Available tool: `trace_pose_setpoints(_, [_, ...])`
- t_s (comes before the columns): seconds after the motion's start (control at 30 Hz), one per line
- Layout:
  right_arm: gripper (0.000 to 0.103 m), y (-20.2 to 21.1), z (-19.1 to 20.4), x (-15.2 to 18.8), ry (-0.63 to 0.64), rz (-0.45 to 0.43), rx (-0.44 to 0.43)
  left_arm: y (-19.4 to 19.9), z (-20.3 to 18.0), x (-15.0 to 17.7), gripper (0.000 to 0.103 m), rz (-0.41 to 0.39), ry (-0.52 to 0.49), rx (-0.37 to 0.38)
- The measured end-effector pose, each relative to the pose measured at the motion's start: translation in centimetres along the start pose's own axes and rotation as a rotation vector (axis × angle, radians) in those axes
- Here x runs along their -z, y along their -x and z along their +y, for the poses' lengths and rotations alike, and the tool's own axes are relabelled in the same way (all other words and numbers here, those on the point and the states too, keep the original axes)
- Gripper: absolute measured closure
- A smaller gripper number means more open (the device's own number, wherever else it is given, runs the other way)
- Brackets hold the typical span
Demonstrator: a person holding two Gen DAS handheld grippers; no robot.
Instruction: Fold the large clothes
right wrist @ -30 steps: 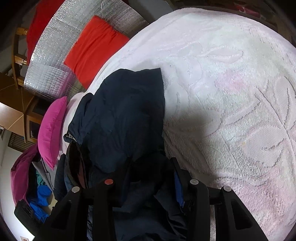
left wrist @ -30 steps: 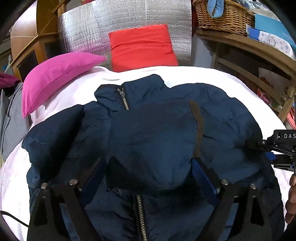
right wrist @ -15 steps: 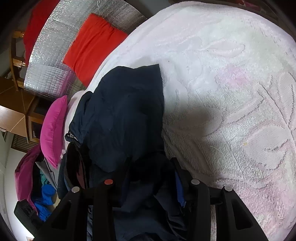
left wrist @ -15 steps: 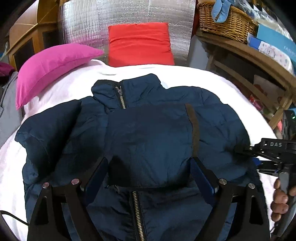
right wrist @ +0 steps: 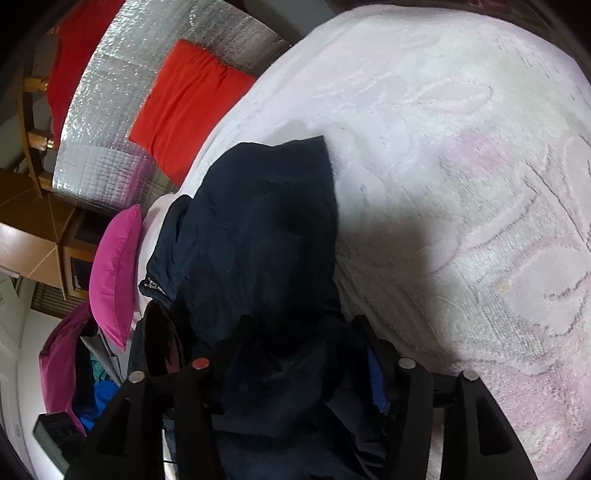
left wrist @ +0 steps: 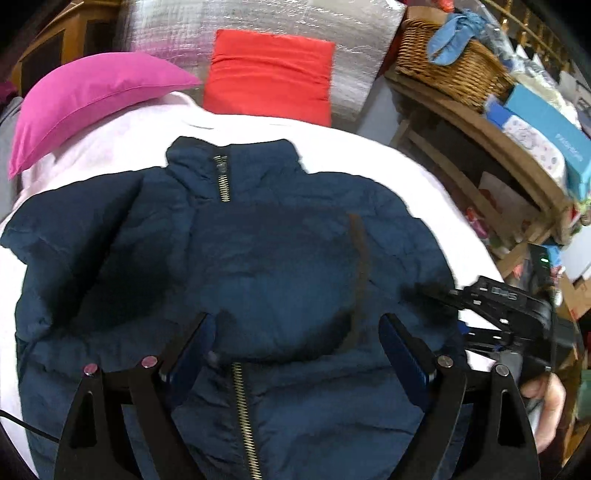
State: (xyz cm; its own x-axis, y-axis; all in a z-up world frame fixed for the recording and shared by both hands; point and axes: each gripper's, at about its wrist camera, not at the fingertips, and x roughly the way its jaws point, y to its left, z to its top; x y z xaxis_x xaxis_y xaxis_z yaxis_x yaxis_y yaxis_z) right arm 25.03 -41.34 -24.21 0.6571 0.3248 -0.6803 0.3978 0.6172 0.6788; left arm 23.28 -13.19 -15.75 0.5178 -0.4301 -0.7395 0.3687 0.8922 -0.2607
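Note:
A navy puffer jacket [left wrist: 280, 258] lies zipped, front up, on the white bed cover [left wrist: 369, 147], collar towards the pillows. One sleeve [left wrist: 288, 291] is folded across its chest. My left gripper [left wrist: 295, 332] is open wide just above that sleeve, a finger on each side. My right gripper [left wrist: 448, 314] is at the jacket's right edge, with a person's hand [left wrist: 550, 398] on its handle. In the right wrist view the jaws of the right gripper [right wrist: 303, 339] are opening, with bunched dark jacket fabric [right wrist: 258, 229] loose between them.
A pink pillow [left wrist: 88, 96] and a red pillow [left wrist: 269, 74] lean on a silver padded headboard [left wrist: 332, 22]. To the right stands a wooden shelf [left wrist: 498, 147] with a wicker basket [left wrist: 443, 70] and boxes. Bare bed cover [right wrist: 461, 184] stretches beside the jacket.
The right gripper's fingers have spread apart around the jacket fabric. The left wrist view has swung and rolled a little, while its fingers stay just as wide over the folded sleeve.

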Motion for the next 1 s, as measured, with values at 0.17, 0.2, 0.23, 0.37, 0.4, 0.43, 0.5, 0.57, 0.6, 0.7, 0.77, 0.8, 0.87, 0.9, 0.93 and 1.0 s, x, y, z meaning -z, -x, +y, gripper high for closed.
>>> trace_pose_setpoints(0.17, [0.041, -0.1, 0.5, 0.0, 0.021, -0.024, 0.027, -0.8, -1.4, 0.2, 0.013, 0.008, -0.042, -0.010])
trace_pose_setpoints(0.2, [0.041, -0.1, 0.5, 0.0, 0.023, -0.026, 0.032, -1.2, -1.4, 0.2, 0.013, 0.019, -0.045, -0.024])
trace_pose_setpoints(0.23, [0.044, -0.1, 0.5, 0.0, 0.026, -0.031, 0.041, -1.5, -1.4, 0.3, 0.013, 0.024, -0.042, -0.029])
trace_pose_setpoints(0.37, [0.046, -0.1, 0.7, 0.0, 0.038, -0.036, 0.056, -1.7, -1.6, 0.3, 0.013, -0.017, -0.064, -0.059])
trace_pose_setpoints(0.4, [0.046, -0.1, 0.7, -0.1, 0.038, -0.037, 0.061, -1.9, -1.6, 0.2, 0.013, -0.021, -0.070, -0.052])
trace_pose_setpoints(0.43, [0.046, -0.1, 0.7, 0.0, 0.037, -0.038, 0.062, -1.9, -1.5, 0.2, 0.018, -0.027, -0.069, -0.051])
trace_pose_setpoints(0.5, [0.046, -0.2, 0.8, 0.0, 0.041, -0.038, 0.066, -2.0, -1.2, 0.1, 0.039, -0.029, -0.064, -0.065])
trace_pose_setpoints(0.57, [0.046, -0.2, 0.9, 0.0, 0.043, -0.039, 0.067, -2.3, -0.9, -0.1, 0.054, -0.016, -0.061, -0.064])
trace_pose_setpoints(0.6, [0.046, -0.2, 0.9, 0.0, 0.042, -0.038, 0.067, -2.3, -0.6, -0.1, 0.058, -0.015, -0.052, -0.056])
trace_pose_setpoints(0.7, [0.047, -0.3, 1.0, 0.0, 0.037, -0.037, 0.067, -1.4, -0.1, -0.5, 0.072, -0.027, -0.031, -0.031])
trace_pose_setpoints(0.77, [0.047, -0.2, 0.9, 0.0, 0.035, -0.035, 0.067, -0.4, 0.1, -0.9, 0.073, -0.046, -0.041, -0.028])
trace_pose_setpoints(0.8, [0.047, -0.2, 0.8, 0.0, 0.033, -0.033, 0.066, 0.2, 0.2, -1.2, 0.073, -0.060, -0.047, -0.035])
trace_pose_setpoints(0.87, [0.047, -0.2, 0.7, 0.0, 0.026, -0.032, 0.065, 1.2, 0.7, -1.6, 0.073, -0.073, -0.050, -0.048])
trace_pose_setpoints(0.9, [0.047, -0.2, 0.8, 0.0, 0.024, -0.033, 0.066, 1.8, 1.2, -1.8, 0.073, -0.080, -0.051, -0.056])
trace_pose_setpoints(0.93, [0.047, -0.2, 0.8, 0.0, 0.022, -0.034, 0.068, 2.2, 1.5, -2.0, 0.073, -0.085, -0.052, -0.061])
trace_pose_setpoints(1.0, [0.047, -0.2, 0.8, 0.1, 0.019, -0.036, 0.072, 3.2, 2.5, -2.5, 0.072, -0.101, -0.048, -0.076])
